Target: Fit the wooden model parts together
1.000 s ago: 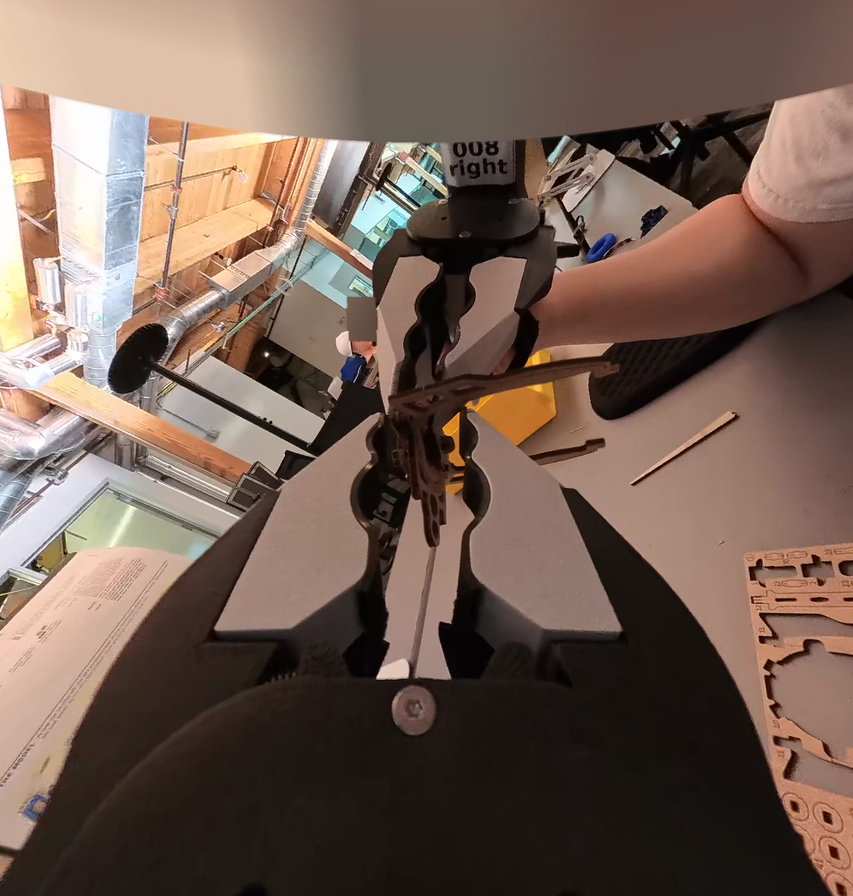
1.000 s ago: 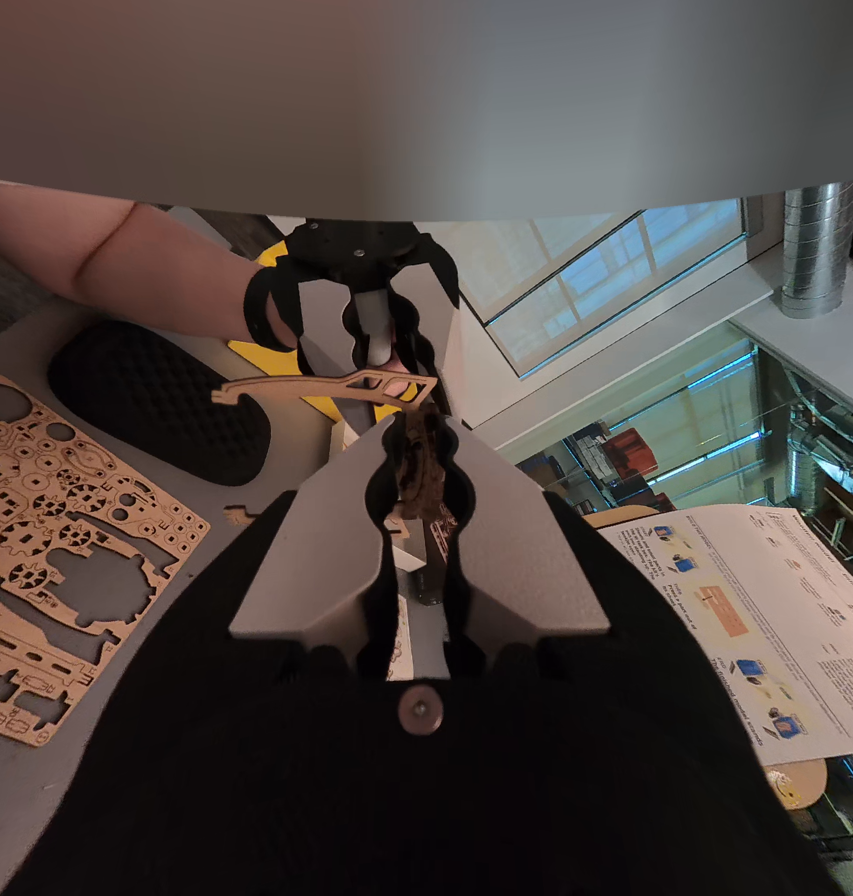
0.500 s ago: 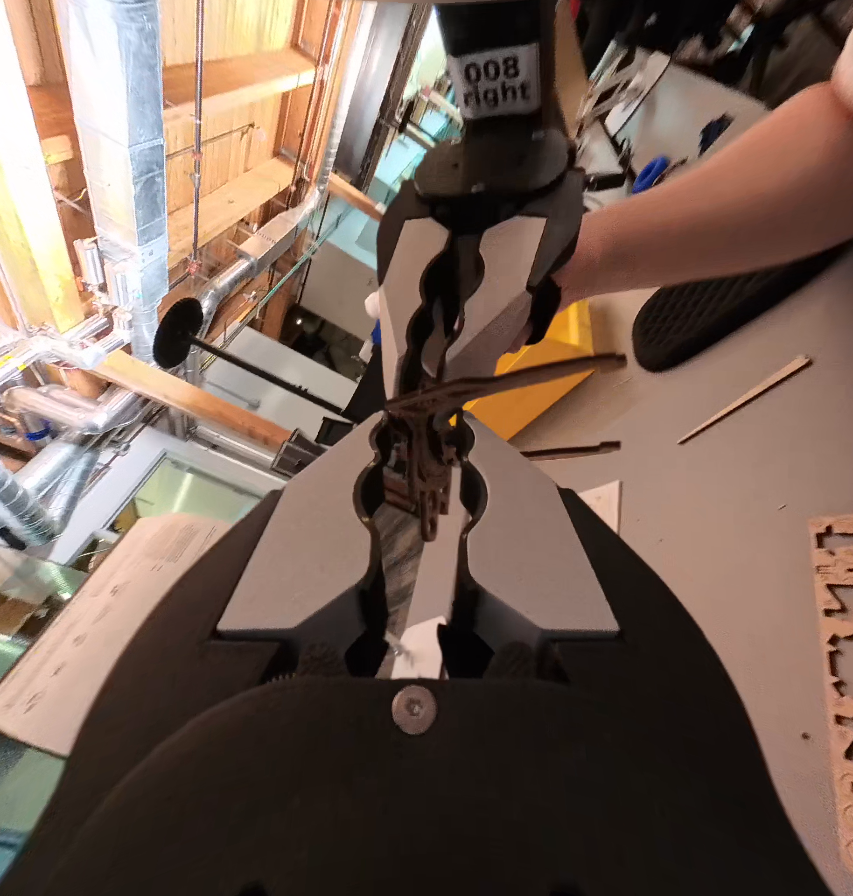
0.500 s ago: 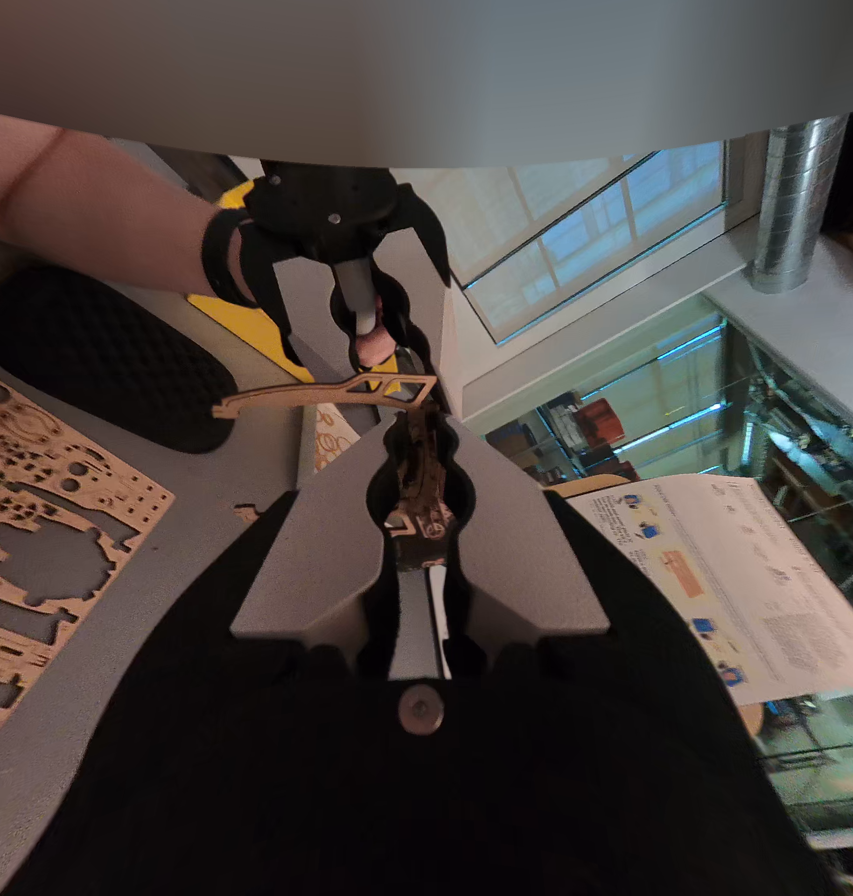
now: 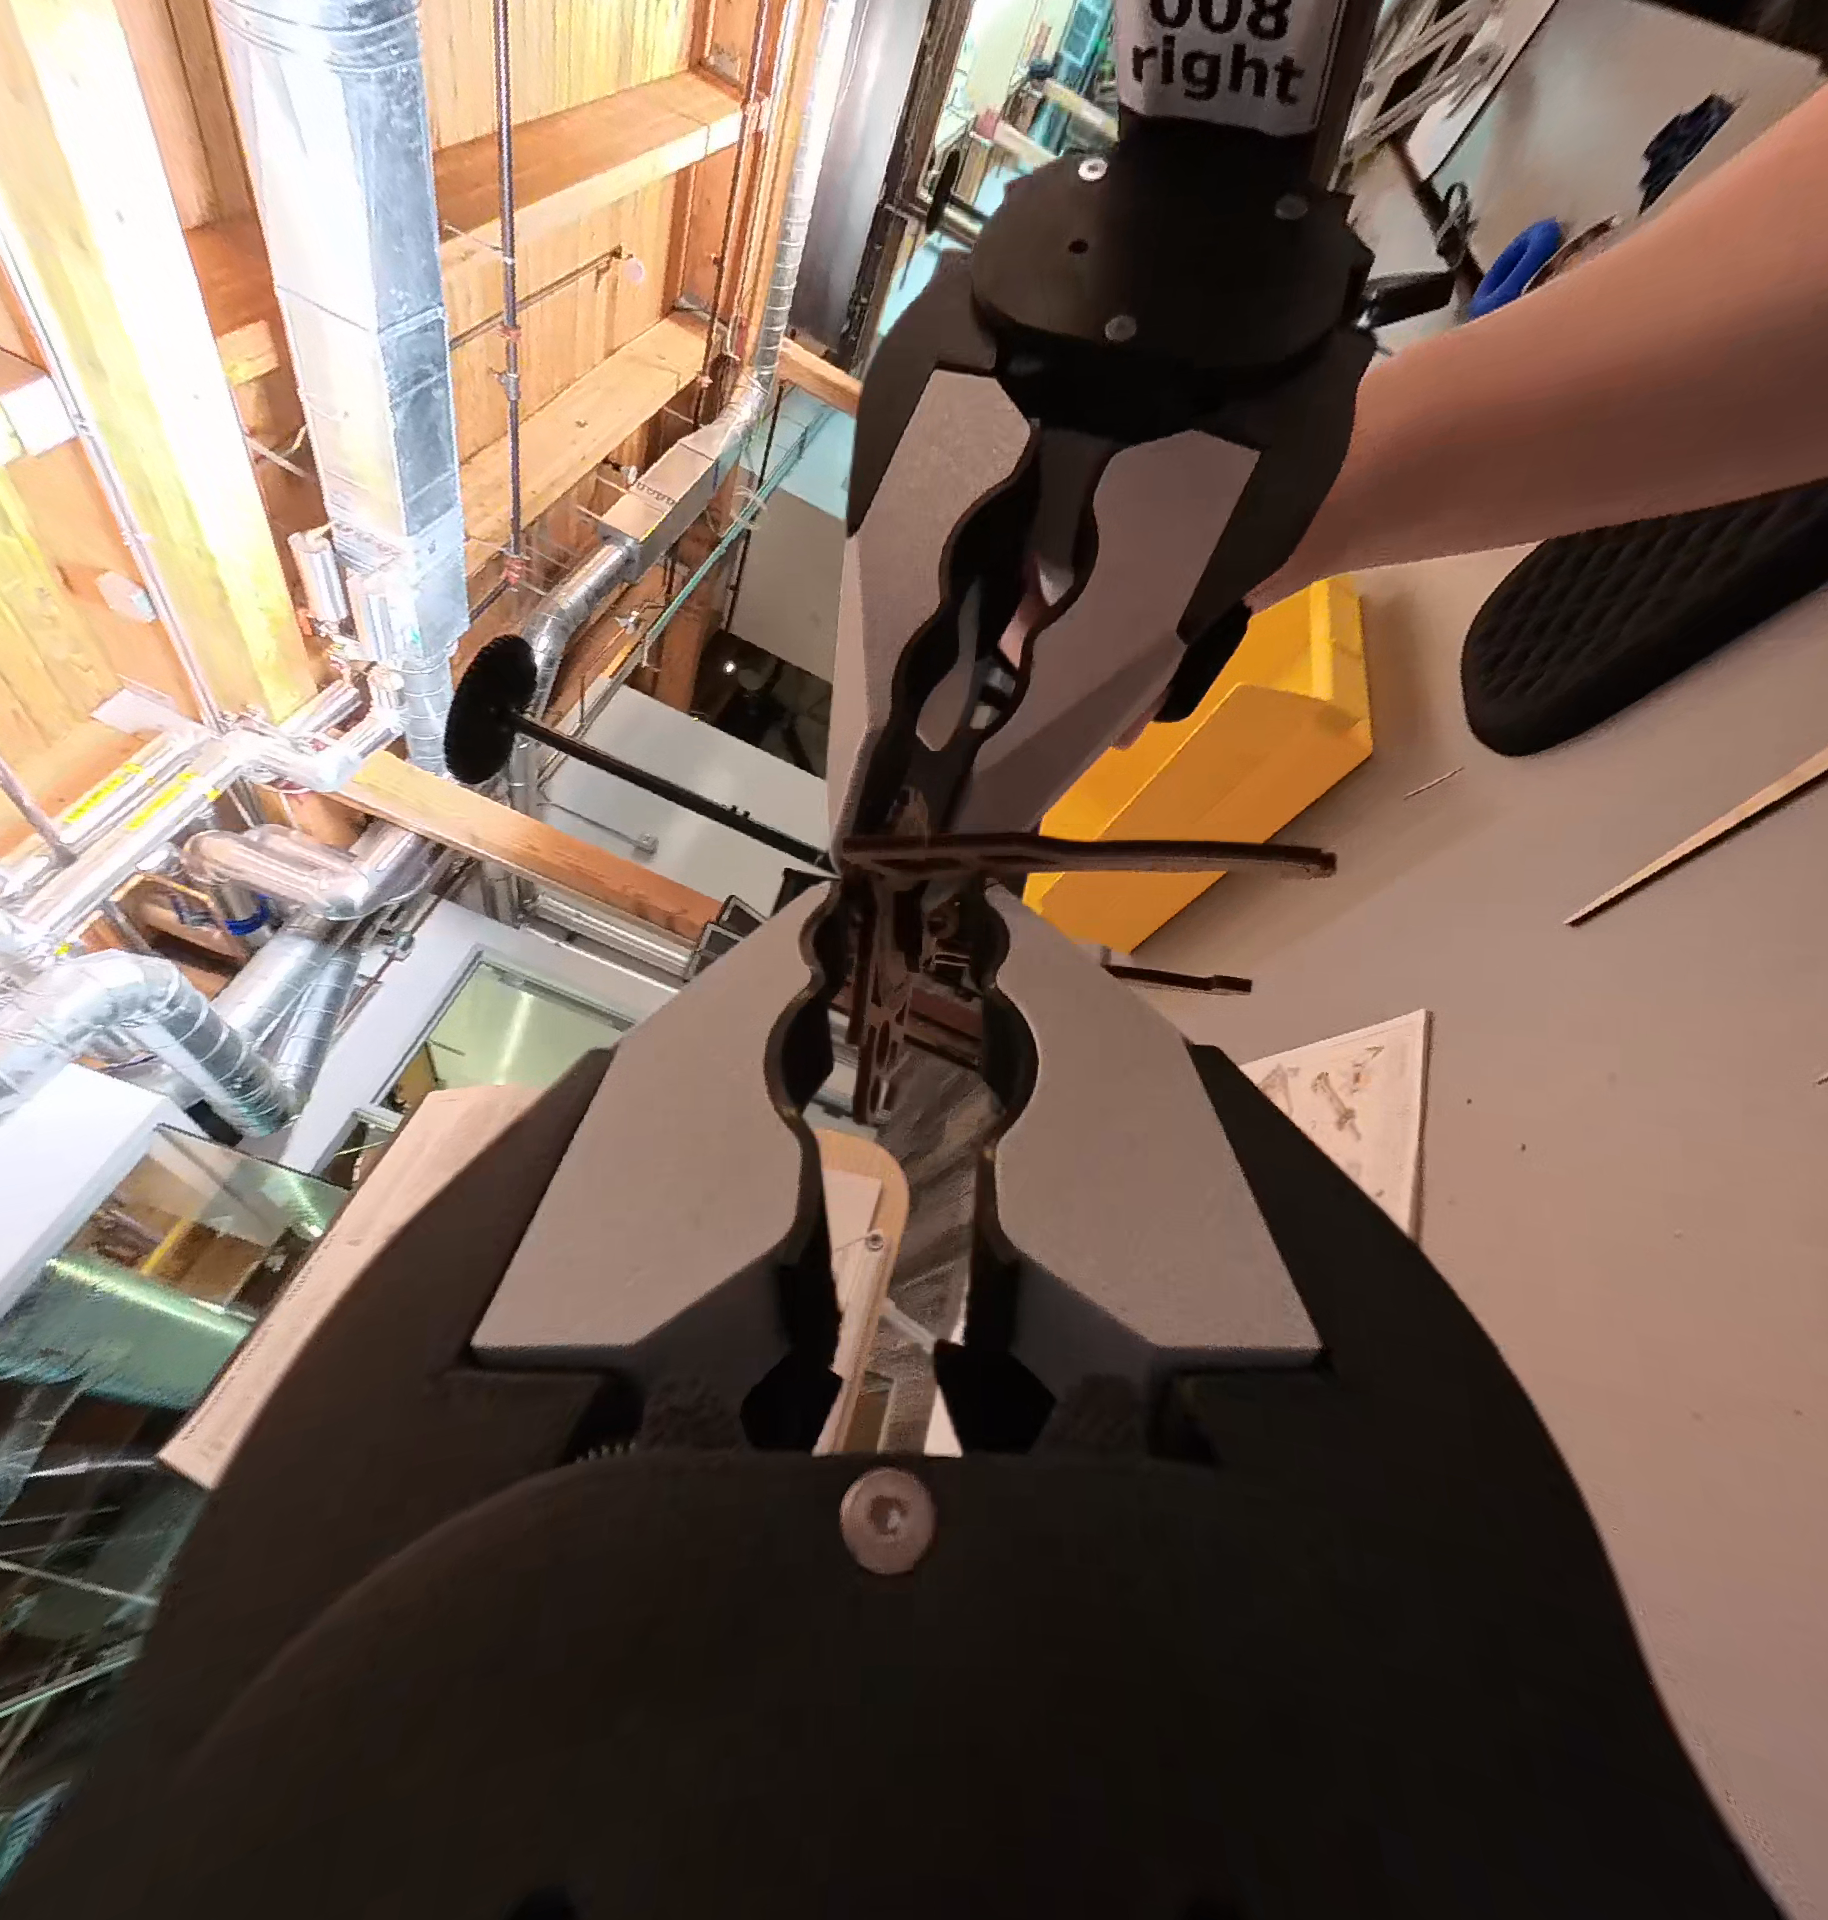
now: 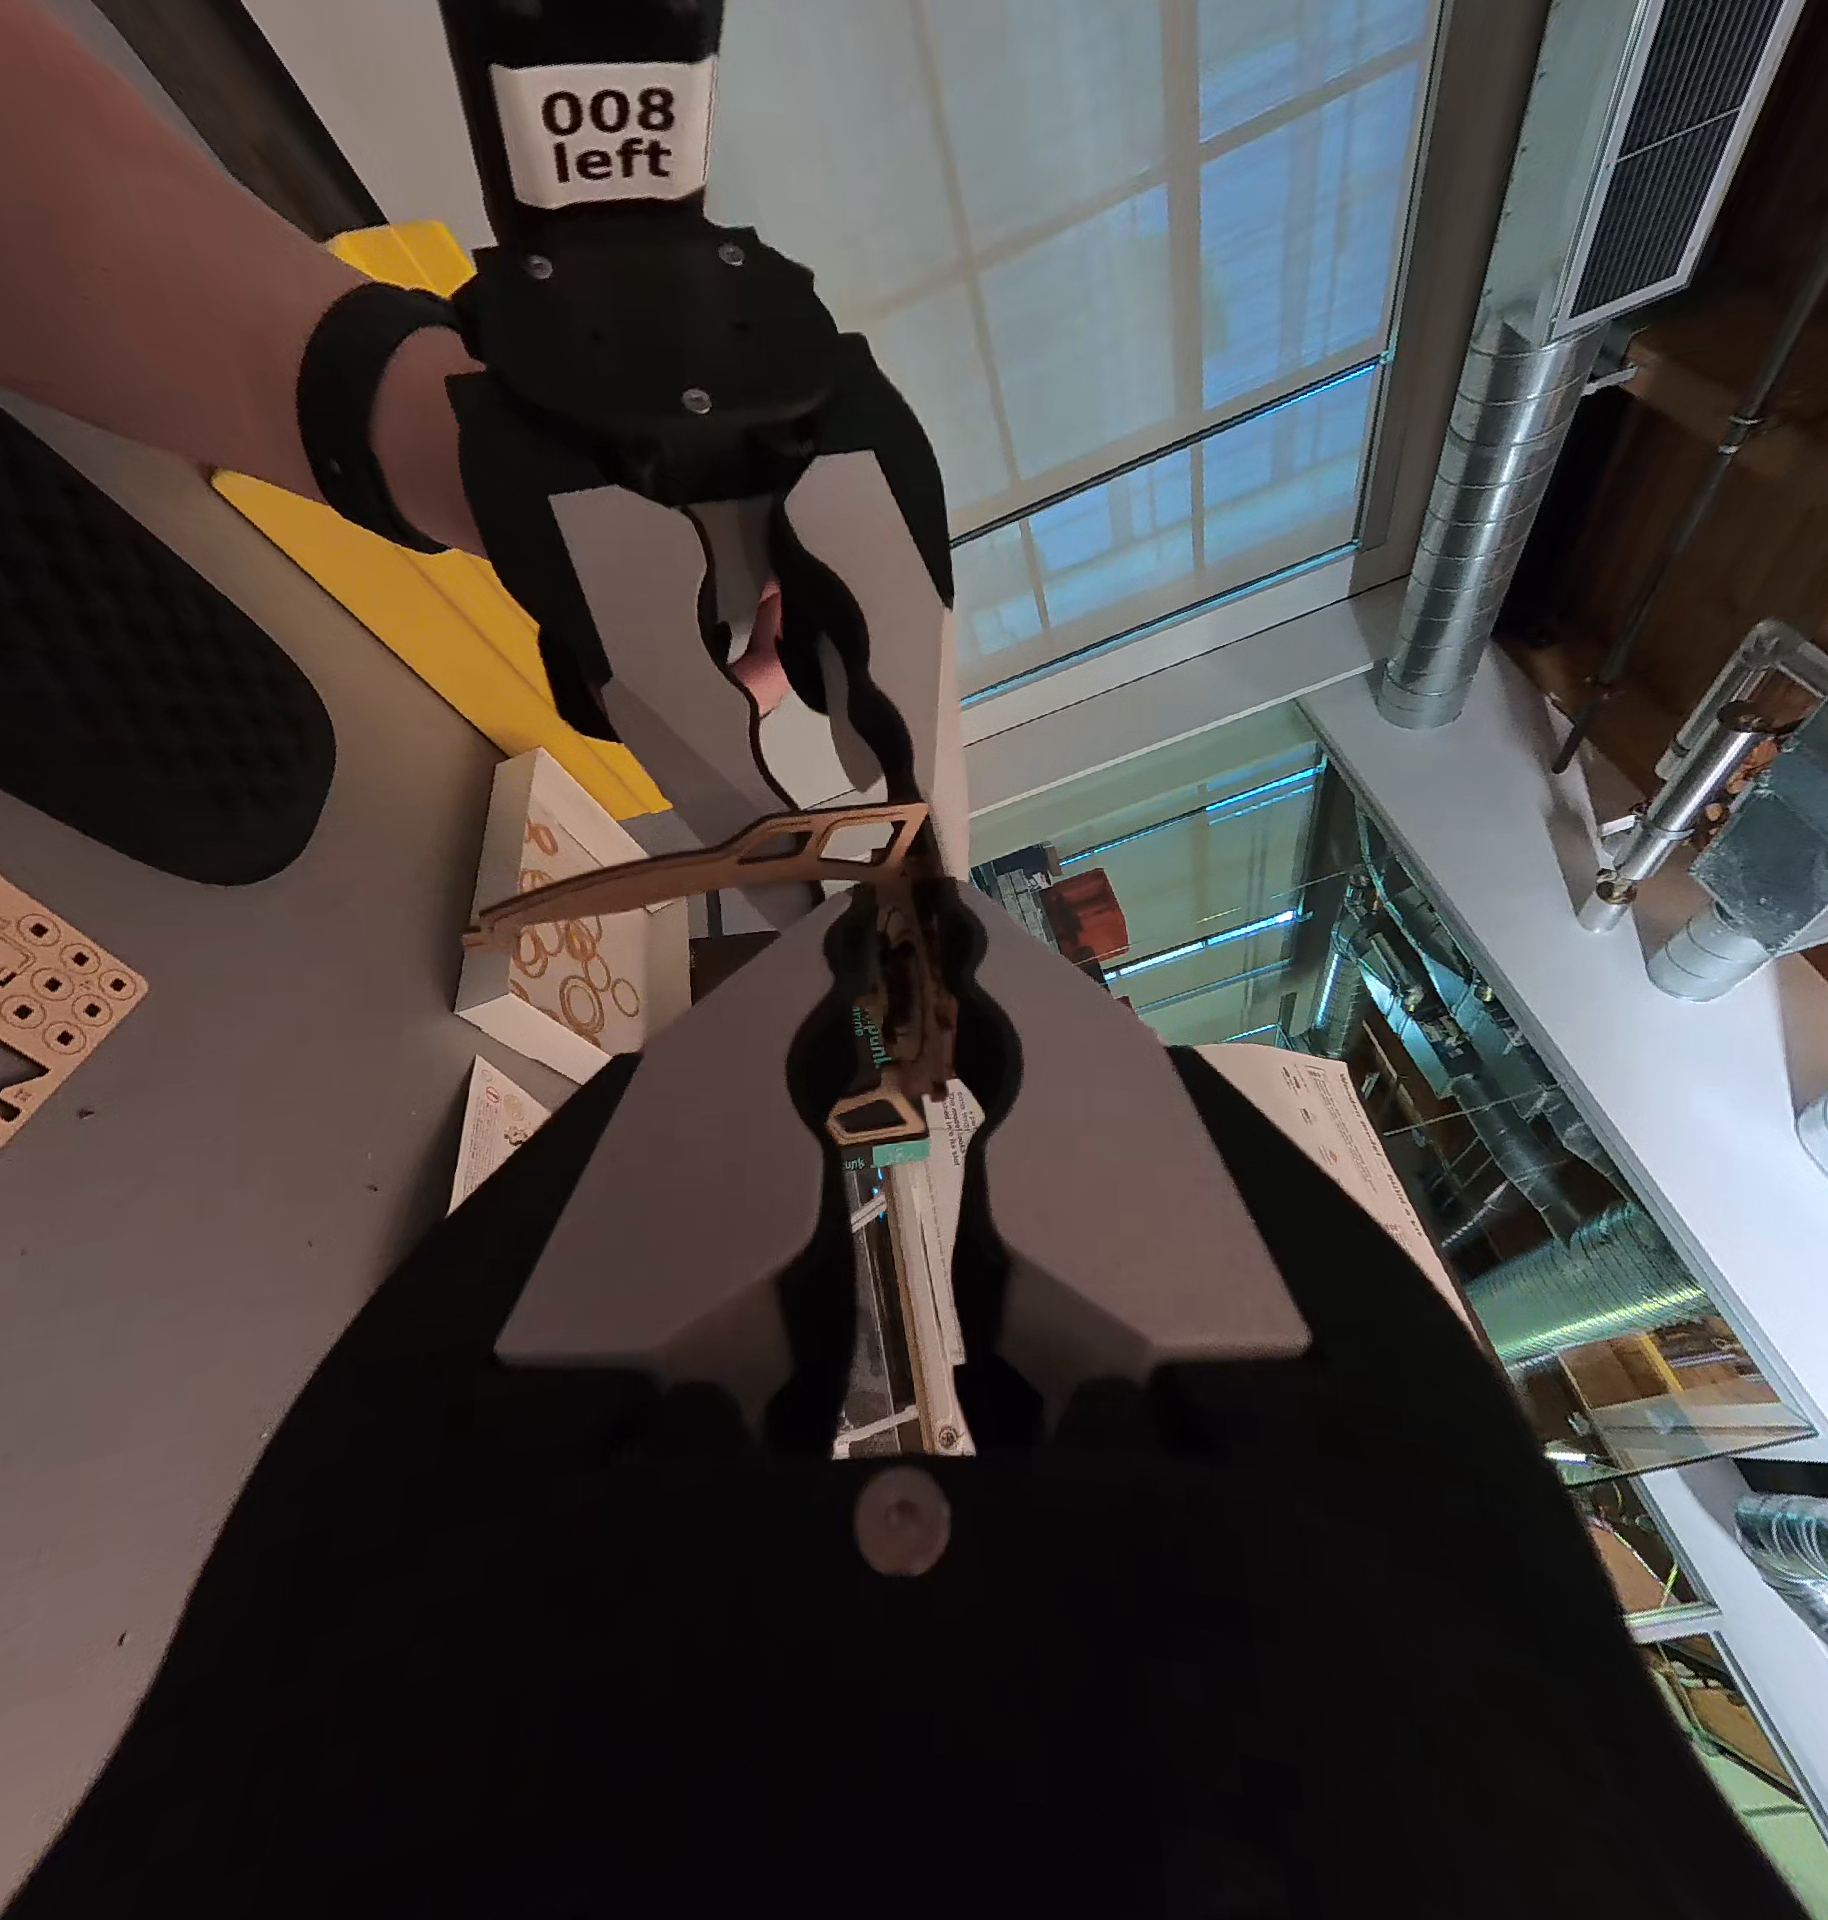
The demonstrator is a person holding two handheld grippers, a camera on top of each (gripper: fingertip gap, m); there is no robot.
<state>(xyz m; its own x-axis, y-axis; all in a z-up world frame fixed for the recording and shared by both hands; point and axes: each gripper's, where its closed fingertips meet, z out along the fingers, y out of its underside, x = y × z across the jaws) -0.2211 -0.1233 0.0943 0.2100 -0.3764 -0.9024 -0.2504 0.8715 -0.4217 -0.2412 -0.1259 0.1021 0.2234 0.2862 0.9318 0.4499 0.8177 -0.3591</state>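
Observation:
The grippers face each other tip to tip above the grey table (image 5: 1616, 1299). My left gripper (image 5: 905, 909) is shut on a dark, fretted wooden model part (image 5: 884, 1013) held between its fingers. My right gripper (image 6: 905, 899) is shut on the wooden model assembly (image 6: 915, 997). A long thin wooden arm (image 5: 1118, 857) sticks out sideways over the table where the tips meet. In the right wrist view the arm (image 6: 702, 868) runs to the left. The joint itself is hidden between the fingers. Each view shows the other gripper above: the right (image 5: 894, 821), the left (image 6: 905, 816).
A yellow bin (image 5: 1232, 769) and a black pad (image 5: 1668, 644) lie behind the grippers. A thin wooden strip (image 5: 1720, 831), a small loose part (image 5: 1180, 982) and a leaflet (image 5: 1346, 1101) lie on the table. A cut-out wooden sheet (image 6: 27, 1018) and a white box (image 6: 567, 935) are at left.
Both grippers kept their hold and stayed tip to tip. They tilted and shifted together, so the cut-out sheet slid out of the left wrist view and the long arm now looks edge-on.

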